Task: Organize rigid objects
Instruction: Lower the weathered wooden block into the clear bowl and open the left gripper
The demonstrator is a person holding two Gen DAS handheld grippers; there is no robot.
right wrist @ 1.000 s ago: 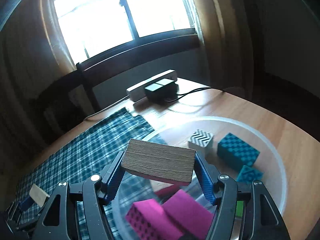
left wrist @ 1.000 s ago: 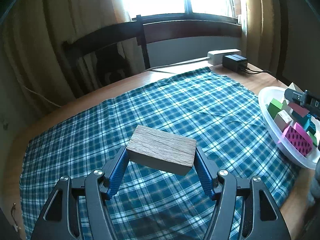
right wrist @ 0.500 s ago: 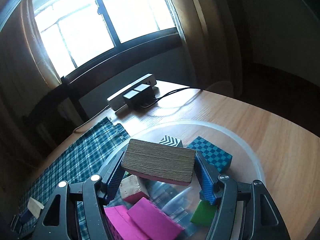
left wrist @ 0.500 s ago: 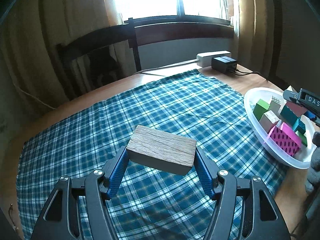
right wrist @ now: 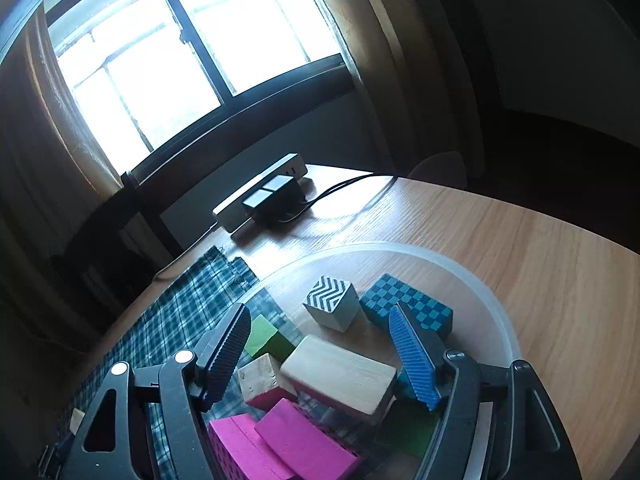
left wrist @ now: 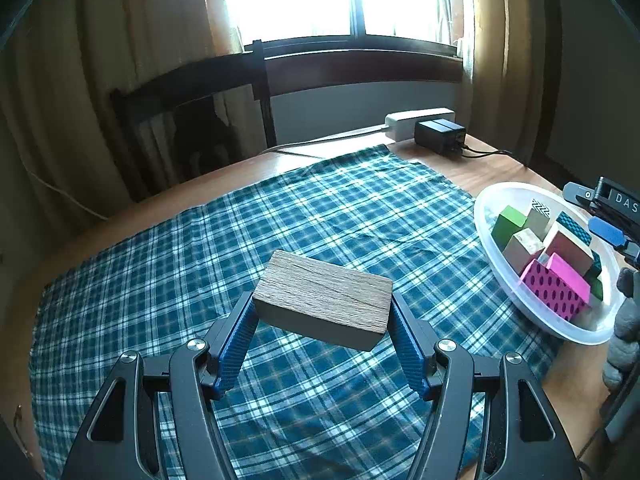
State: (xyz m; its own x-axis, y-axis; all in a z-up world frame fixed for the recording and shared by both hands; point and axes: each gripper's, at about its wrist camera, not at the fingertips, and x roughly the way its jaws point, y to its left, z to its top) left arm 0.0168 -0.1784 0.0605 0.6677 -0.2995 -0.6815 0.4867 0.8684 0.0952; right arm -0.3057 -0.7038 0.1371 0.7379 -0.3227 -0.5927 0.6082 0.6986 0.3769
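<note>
Your left gripper (left wrist: 322, 334) pinches a wooden block (left wrist: 324, 298) by its short ends at the frame's lower centre, carried flat above the plaid cloth (left wrist: 160, 264), probably so it clears the fabric on the way to the clear bowl (left wrist: 486, 240) at the right edge. Your right gripper (right wrist: 320, 350) hangs spread and empty over that bowl, a pale wooden block (right wrist: 340, 378) lying between its fingers among the coloured blocks, apparently just let go.
</note>
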